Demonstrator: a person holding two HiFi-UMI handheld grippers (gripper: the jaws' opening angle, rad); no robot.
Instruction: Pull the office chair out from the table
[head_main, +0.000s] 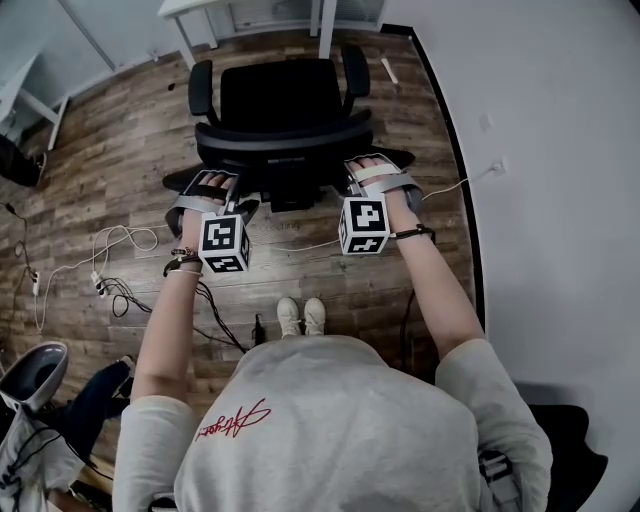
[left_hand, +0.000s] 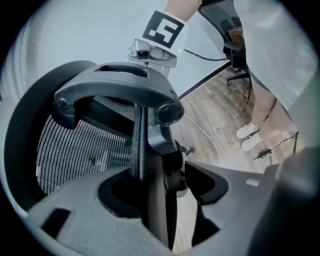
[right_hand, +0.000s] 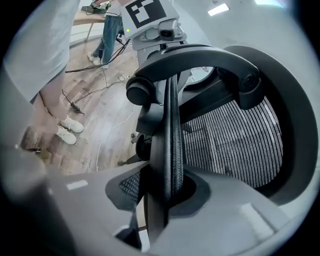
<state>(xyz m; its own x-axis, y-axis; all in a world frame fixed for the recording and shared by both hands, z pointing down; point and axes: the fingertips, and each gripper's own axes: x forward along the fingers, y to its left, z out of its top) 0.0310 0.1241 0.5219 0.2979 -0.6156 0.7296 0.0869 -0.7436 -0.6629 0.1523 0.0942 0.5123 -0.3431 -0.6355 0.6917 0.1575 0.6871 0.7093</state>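
A black mesh-backed office chair (head_main: 280, 100) stands on the wood-plank floor (head_main: 120, 150), its seat facing a white table (head_main: 190, 8). The top edge of the head view cuts the table off, so only a corner of its top and some legs show. The chair is clear of the table, and its backrest is turned toward the person, whose white shoes (head_main: 301, 315) stand just behind it. Most of the chair's base is hidden under the seat and backrest. In the head view both hands and their marker cubes cover the jaws. The left gripper (head_main: 215, 185) is at the left end of the backrest's top rim and the right gripper (head_main: 365, 170) at the right end. In the left gripper view, the left gripper (left_hand: 160, 192) has its jaws spread wide around the rim. Floor shows through a clear gap between the rim and one pad, while contact at the other pad is hard to make out. In the right gripper view, the right gripper (right_hand: 162, 192) has its jaws closed in on the mesh edge and clamps it. Loose cables (head_main: 110, 250) trail across the floor on the left.
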